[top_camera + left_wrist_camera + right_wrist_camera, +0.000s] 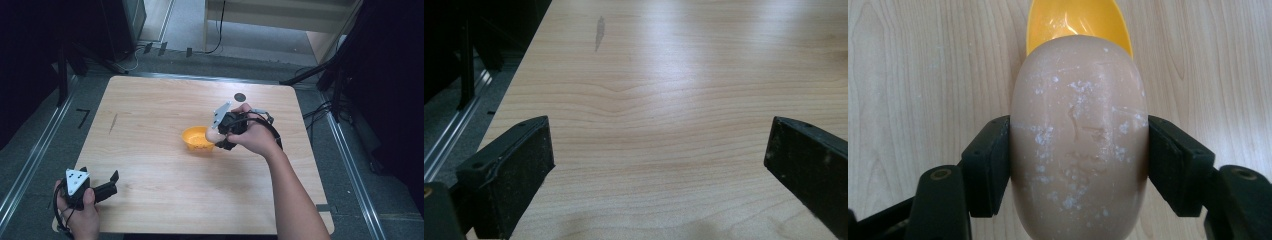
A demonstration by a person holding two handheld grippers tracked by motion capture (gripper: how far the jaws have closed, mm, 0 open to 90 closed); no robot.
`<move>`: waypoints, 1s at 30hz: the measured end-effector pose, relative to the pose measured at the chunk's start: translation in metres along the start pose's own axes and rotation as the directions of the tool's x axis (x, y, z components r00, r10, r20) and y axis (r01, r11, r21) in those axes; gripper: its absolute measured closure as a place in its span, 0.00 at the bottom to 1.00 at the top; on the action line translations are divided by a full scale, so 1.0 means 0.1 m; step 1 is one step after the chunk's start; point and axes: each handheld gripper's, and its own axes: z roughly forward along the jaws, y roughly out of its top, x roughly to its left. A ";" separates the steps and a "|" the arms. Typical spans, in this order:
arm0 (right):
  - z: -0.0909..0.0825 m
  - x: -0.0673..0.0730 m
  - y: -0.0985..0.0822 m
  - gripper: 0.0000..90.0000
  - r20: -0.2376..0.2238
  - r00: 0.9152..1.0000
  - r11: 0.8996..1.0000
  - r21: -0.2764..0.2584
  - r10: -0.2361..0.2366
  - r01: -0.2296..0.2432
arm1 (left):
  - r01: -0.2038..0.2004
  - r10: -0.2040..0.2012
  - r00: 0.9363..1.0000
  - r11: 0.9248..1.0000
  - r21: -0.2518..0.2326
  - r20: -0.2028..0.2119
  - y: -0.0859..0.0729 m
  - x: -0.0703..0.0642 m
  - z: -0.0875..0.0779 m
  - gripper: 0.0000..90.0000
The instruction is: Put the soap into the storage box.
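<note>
While the right tongs (pixel 218 134) clamp the tan egg (pixel 1079 145) just above the orange bowl's (pixel 196 138) three o'clock rim, apparently leaving only lowering and release, the left tongs (pixel 102 186) rest gaping and empty at the bench's (pixel 165 105) seven o'clock corner.

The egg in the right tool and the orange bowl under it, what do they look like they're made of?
The egg looks like a matte tan plastic or rubber dummy, going by its scuffs and white specks; which one is unclear. The orange bowl appears to be glossy moulded plastic, with bright highlights on its inner wall. The right tool has dull black pads, maybe rubber.
</note>
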 end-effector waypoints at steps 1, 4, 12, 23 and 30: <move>0.01 -0.01 0.02 0.37 -0.002 1.000 1.000 0.001 -0.002 0.002 | 0.000 0.000 1.000 1.000 0.000 0.000 0.00 0.00 0.00 0.00; 0.04 -0.02 0.06 0.37 -0.014 1.000 1.000 -0.009 -0.006 0.006 | 0.002 -0.002 1.000 1.000 0.001 0.000 0.00 0.00 0.00 0.00; 0.11 -0.05 0.17 0.37 -0.023 0.999 0.999 -0.010 -0.039 0.038 | -0.001 0.001 1.000 1.000 0.004 0.000 0.00 0.00 0.00 0.00; 0.25 -0.10 0.31 0.37 -0.045 0.996 0.997 -0.003 -0.075 0.075 | 0.000 0.000 1.000 1.000 0.005 0.002 0.00 0.00 0.00 0.00; 0.33 -0.14 0.38 0.37 -0.052 0.995 0.996 0.001 -0.084 0.085 | 0.004 -0.004 1.000 1.000 0.006 0.009 0.00 0.00 0.00 0.00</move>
